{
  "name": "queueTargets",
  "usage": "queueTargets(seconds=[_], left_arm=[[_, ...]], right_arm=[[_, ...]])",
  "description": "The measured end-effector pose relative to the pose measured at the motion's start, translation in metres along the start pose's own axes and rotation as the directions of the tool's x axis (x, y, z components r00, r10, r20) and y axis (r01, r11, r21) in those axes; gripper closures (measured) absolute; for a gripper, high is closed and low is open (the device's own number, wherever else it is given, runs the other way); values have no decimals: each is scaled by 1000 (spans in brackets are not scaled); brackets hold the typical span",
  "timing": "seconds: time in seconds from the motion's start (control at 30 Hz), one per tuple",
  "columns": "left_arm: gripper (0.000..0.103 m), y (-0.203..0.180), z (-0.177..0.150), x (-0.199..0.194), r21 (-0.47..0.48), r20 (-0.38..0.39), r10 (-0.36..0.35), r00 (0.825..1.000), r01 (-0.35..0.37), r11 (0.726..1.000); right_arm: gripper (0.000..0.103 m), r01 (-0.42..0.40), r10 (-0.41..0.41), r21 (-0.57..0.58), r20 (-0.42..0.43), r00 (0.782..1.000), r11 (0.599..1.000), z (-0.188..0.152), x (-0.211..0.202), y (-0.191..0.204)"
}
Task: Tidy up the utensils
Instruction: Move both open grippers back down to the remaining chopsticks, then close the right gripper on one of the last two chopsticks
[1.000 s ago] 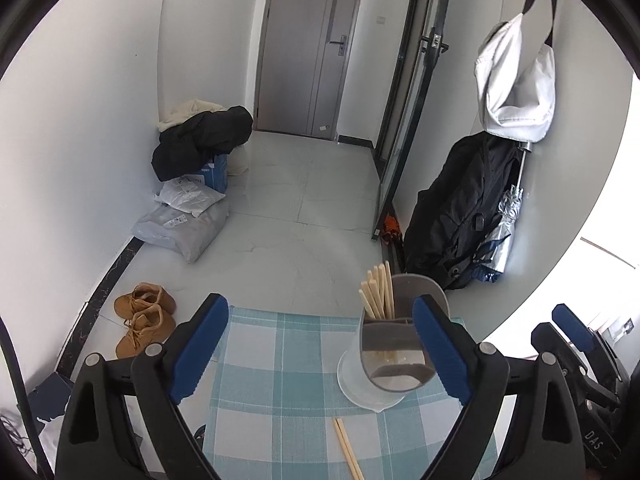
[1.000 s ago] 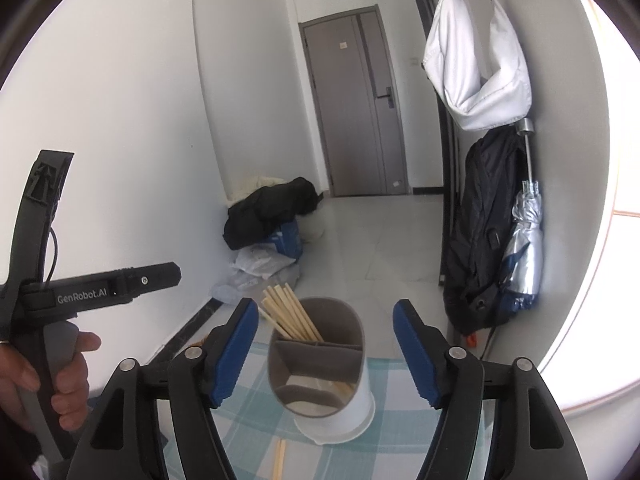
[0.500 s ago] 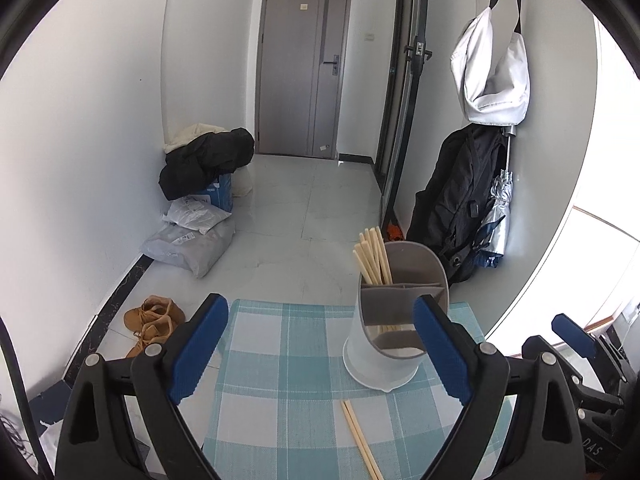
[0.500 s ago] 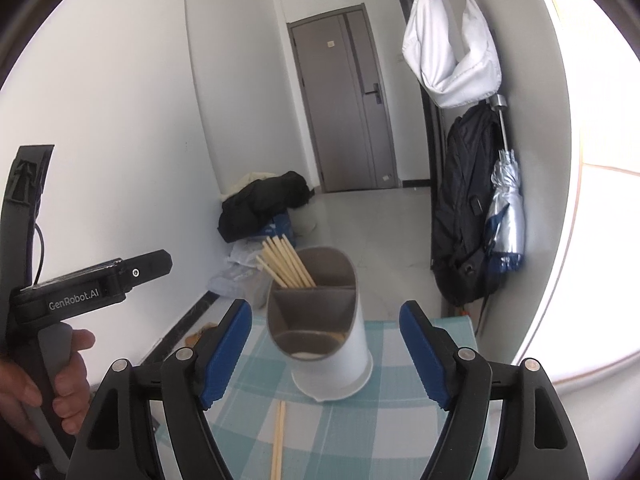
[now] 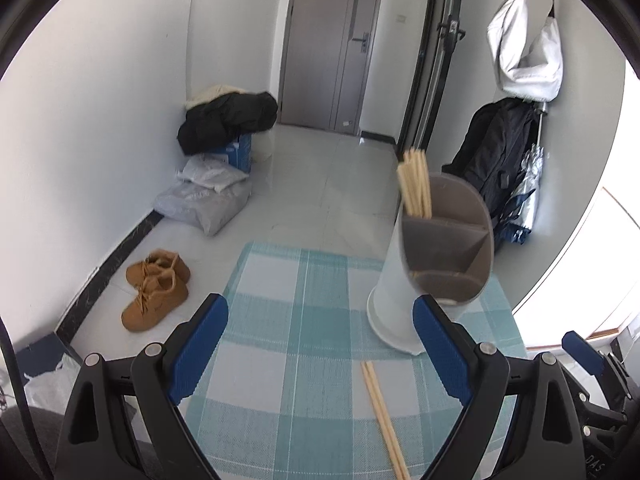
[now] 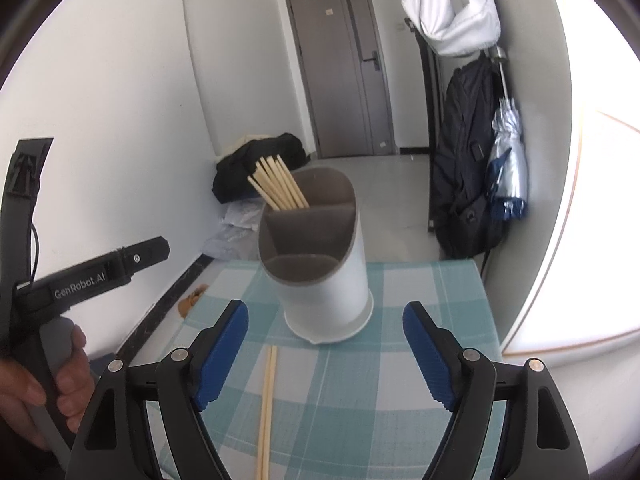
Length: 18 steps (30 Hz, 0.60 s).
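Chopsticks (image 6: 267, 396) are lying on the cloth (image 6: 400, 380) before the holder (image 6: 320, 280). Left gripper (image 5: 320, 360) is gaping wide, empty. Right gripper (image 6: 326, 354) is opening, nothing between its jaws.

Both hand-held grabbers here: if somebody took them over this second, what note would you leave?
Left gripper: jaws wide, nothing between them.
Right gripper: jaws opening, nothing gripped; the loose chopsticks lie on the checked tablecloth below them.
Utensil holder: upright on the tablecloth, with a bundle of chopsticks already standing in its far compartment.
Done: that bundle is in.
Left: pick up the loose pair in front of the holder and, probably, stand it with the others.
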State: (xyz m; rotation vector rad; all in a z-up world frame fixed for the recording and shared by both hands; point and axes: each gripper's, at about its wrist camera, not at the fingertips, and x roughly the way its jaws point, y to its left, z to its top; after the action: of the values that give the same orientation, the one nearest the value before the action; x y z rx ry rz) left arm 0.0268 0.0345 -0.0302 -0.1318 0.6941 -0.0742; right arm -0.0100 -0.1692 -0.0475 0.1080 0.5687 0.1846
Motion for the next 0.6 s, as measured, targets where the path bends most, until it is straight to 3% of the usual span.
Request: queueTargets(seconds=[0.13, 0.23, 0.43, 0.6], left_arm=[[12, 7, -5, 13, 10, -30, 18, 999, -18, 1000], [12, 20, -4, 24, -40, -89, 8, 996, -12, 999], [12, 43, -1, 37, -119, -150, 27, 988, -45, 992], [12, 58, 2, 47, -173, -192, 20, 981, -54, 983]], right_arm=[[23, 5, -6, -11, -58, 998, 1000, -9, 18, 0], [23, -3, 2, -3, -117, 993, 1000, -17, 34, 2], [25, -30, 12, -65, -258, 966, 997, -33, 71, 20], [36, -43, -9, -153, -322, 947, 987, -39, 95, 40]])
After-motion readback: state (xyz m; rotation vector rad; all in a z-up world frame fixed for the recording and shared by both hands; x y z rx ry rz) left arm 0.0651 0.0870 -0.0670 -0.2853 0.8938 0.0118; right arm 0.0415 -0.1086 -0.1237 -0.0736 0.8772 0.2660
